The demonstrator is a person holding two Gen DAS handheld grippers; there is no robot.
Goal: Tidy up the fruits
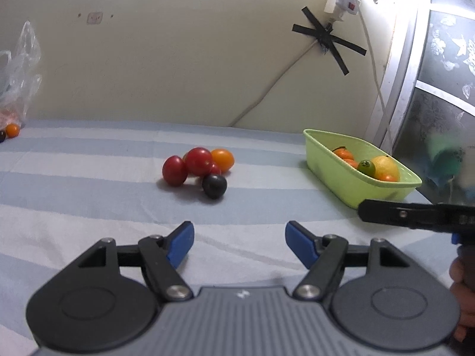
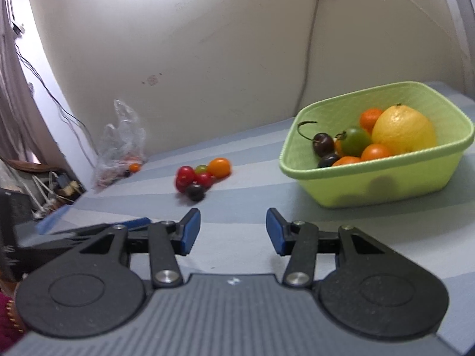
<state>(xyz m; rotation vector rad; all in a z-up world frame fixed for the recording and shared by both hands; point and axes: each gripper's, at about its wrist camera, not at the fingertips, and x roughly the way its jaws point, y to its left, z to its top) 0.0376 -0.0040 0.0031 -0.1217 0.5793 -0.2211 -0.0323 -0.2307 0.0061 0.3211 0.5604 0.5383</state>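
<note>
My left hand-held gripper (image 1: pixel 239 244) hangs low over the striped blue sheet (image 1: pixel 89 207), jaws spread wide, nothing btwn the blue pads. Right hand-held gripper (image 2: pixel 233 231) same: jaws wide, empty, over the sheet just in front of the green basket (image 2: pixel 386 190).

Loose fruit sits in one cluster mid-sheet, ahead of both grippers & well apart from them: two red tomatoes (image 1: pixel 190 166) touching, an orange tomato (image 1: pixel 222 158) behind them, a dark plum-like fruit (image 1: pixel 214 186) at the front touching the reds. From right wrist view a small green one (image 2: pixel 201 168) shows at the back of the pile.

Basket is to the right of the cluster, apart from it. Inside: big yellow citrus (image 2: pixel 403 132), green tomato (image 2: pixel 356 139), several small orange fruits, a dark cherry w/ stem (image 2: pixel 323 144), another dark fruit below it.

Far left by the wall: crumpled clear plastic bag (image 2: pixel 121 145), a small orange fruit (image 2: pixel 134 166) beside it.
</note>
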